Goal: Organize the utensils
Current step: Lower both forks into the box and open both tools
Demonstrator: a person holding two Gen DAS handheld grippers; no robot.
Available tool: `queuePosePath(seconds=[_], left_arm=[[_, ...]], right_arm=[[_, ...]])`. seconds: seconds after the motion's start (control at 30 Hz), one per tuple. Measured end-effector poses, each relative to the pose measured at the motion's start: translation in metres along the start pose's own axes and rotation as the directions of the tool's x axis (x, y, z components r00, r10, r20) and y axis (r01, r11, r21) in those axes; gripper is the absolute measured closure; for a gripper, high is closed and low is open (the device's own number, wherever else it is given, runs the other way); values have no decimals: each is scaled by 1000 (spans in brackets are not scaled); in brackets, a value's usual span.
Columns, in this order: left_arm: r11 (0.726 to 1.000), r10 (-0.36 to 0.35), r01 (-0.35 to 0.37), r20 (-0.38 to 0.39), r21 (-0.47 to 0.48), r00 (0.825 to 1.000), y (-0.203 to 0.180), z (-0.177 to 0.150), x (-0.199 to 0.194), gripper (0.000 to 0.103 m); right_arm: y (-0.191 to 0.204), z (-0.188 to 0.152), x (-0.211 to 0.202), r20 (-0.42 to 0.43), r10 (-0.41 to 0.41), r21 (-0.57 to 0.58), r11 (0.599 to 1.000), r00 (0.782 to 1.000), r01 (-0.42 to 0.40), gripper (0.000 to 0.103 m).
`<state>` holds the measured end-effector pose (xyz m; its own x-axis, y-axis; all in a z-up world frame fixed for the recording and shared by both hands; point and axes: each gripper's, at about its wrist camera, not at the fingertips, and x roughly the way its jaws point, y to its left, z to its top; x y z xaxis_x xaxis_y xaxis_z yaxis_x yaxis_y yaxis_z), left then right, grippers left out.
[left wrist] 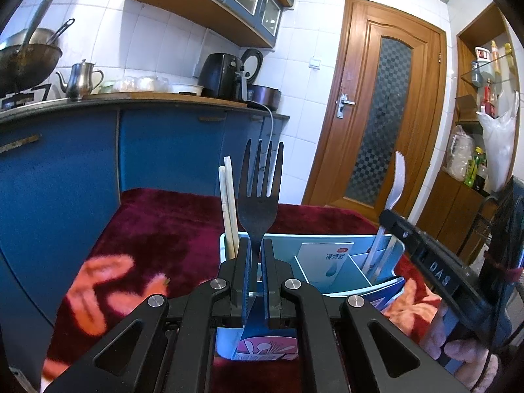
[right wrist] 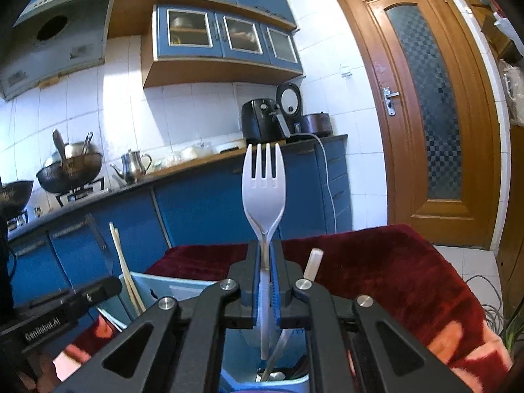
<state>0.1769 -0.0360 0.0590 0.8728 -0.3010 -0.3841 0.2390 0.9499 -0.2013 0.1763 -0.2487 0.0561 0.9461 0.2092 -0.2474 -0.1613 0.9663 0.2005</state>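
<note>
Two tools, black fork (left wrist: 260,196) and white fork (right wrist: 263,190) upright above organizer rim (left wrist: 327,237).

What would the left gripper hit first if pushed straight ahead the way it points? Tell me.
Probably nothing on the near side: the left gripper, shut on the black fork, points over the blue organizer. Beyond lie the red blanket, then the blue cabinets; depth is unclear.
</note>
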Motion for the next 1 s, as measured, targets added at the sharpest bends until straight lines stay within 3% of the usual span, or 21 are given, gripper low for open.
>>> queuePosePath(seconds=[0.1,0.27,0.43,0.63,1.0], left_arm=[[1000,6,-6,3,4,1000,-1,0,0,97],[1000,17,-17,8,11,1000,-3,-1,-1,97],[1000,8,-8,4,17,1000,-3,-1,0,89],[1000,-2,2,-4,27,1000,-6,0,-4,78],[999,-6,6,7,49,1000,-13,6,-35,71]], right_arm=[[-1,-4,2,-26,14,7,1000,1000,-14,92],[0,-6,0,-22,22,8,1000,1000,-22,80],[-2,-5,-4,-11,27,29,999,1000,-27,66],[1,2,-12,8,30,47,998,1000,-30,66],[13,14,-51,43,34,26,999,998,-35,64]])
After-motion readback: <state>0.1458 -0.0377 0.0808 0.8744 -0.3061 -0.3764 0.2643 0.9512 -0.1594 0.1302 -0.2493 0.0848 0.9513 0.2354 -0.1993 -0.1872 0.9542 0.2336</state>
